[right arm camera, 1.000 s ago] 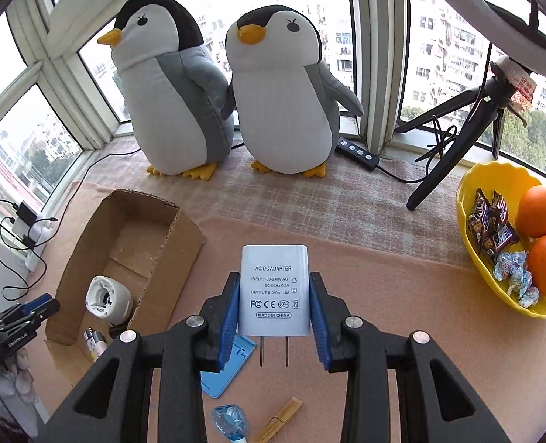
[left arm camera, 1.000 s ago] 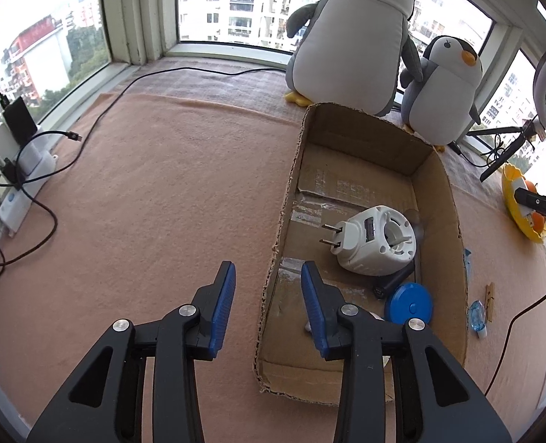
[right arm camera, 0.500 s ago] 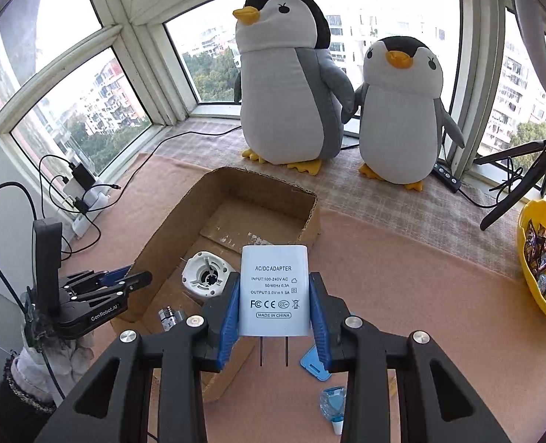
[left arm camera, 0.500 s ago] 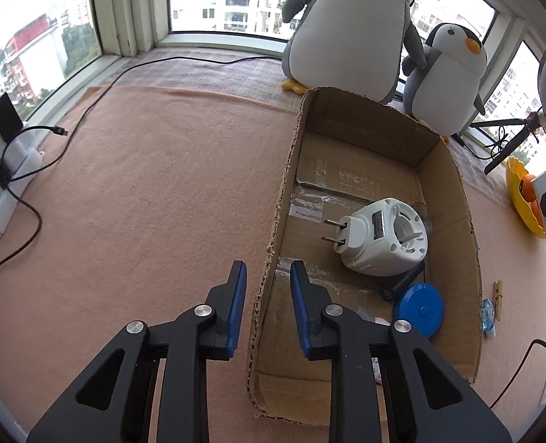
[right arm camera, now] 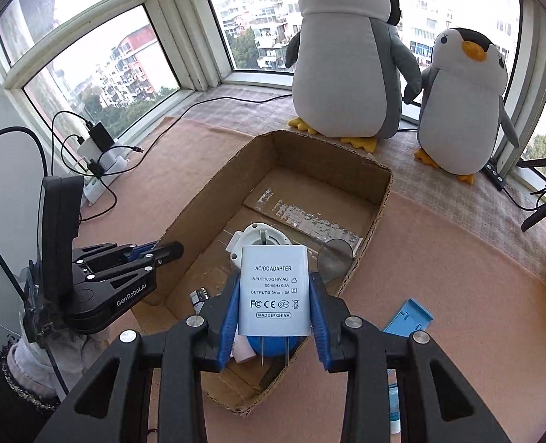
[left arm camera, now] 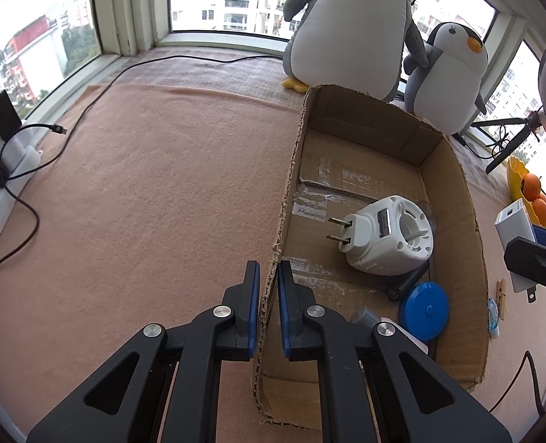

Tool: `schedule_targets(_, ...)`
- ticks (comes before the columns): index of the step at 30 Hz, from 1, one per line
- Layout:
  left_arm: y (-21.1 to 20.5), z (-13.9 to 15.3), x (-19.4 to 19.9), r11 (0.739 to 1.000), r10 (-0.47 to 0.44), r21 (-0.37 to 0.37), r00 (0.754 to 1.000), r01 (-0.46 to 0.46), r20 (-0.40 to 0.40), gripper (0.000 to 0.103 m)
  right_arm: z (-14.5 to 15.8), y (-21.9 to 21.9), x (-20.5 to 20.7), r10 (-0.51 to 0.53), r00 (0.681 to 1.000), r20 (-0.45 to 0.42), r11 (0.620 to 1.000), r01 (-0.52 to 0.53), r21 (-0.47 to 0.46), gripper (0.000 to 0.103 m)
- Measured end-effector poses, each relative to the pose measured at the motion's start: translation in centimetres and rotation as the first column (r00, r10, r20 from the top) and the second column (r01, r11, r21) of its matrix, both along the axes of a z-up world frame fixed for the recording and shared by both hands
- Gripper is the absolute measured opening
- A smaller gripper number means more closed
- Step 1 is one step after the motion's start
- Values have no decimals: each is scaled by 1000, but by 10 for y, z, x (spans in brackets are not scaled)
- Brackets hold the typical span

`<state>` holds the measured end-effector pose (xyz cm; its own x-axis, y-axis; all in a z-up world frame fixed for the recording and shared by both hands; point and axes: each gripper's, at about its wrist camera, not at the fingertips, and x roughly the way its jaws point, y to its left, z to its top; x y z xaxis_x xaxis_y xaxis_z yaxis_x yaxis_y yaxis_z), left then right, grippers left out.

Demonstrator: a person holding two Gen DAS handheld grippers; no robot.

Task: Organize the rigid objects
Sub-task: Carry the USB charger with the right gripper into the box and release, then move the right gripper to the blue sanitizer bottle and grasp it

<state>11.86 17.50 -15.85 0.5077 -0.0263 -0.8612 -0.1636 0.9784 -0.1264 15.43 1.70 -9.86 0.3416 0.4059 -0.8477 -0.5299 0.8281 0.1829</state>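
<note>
An open cardboard box (left arm camera: 453, 170) lies on the pink cloth. My left gripper (left arm camera: 269, 269) is shut on the box's left wall (left arm camera: 291, 170), one pad on each side of the cardboard; in the right wrist view the left gripper (right arm camera: 162, 251) is at the same edge. My right gripper (right arm camera: 275, 282) is shut on a white AC/DC adapter (right arm camera: 273, 288), prongs down, held above the near part of the box (right arm camera: 380, 199). In the box lie a white plug-in device (left arm camera: 387, 236), a blue round disc (left arm camera: 424, 310) and a dark cylinder (left arm camera: 405, 284).
Two plush penguins (right arm camera: 346, 59) stand behind the box at the window. A power strip with cables (left arm camera: 3, 184) lies far left. A blue plastic piece (right arm camera: 409, 317) and a wooden clothespin (left arm camera: 501, 295) lie right of the box, with a yellow fruit bowl (left arm camera: 524, 188) beyond.
The left jaws have closed from wide apart onto the box's left wall. The right gripper has carried the adapter leftward until it hangs over the box.
</note>
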Motion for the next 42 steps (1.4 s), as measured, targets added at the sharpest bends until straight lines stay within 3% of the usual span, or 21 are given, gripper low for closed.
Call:
schedule_targets(9, 0, 0, 0, 1000, 3, -2, 1000, -3, 0, 8, -4, 17, -3, 38, 999, 1, 999, -38, -20, 32)
schedule_targets(18, -1, 1, 0, 1000, 3, 4, 1000, -3, 1, 8, 2, 15, -5, 38, 999, 26, 999, -38, -12, 59)
schedule_targets(27, -2, 1, 0, 1000, 2, 9, 1000, -2, 0, 8, 8, -7, -2, 3, 1000, 18, 1000, -3, 5, 59)
schedule_targets(35, -3, 1, -1, 1000, -6, 17, 1000, 6, -11, 8, 15, -53, -2, -75, 997, -7, 996, 75, 39, 59)
schedule_targets(37, -4, 1, -2, 1000, -17, 6, 1000, 17, -21, 18, 16, -68, -1, -105, 994, -12, 994, 105, 42, 60)
schedule_targets(42, -8, 9, -11, 1000, -20, 19, 1000, 20, -9, 32, 14, -101, 0, -154, 988, -27, 987, 155, 31, 59)
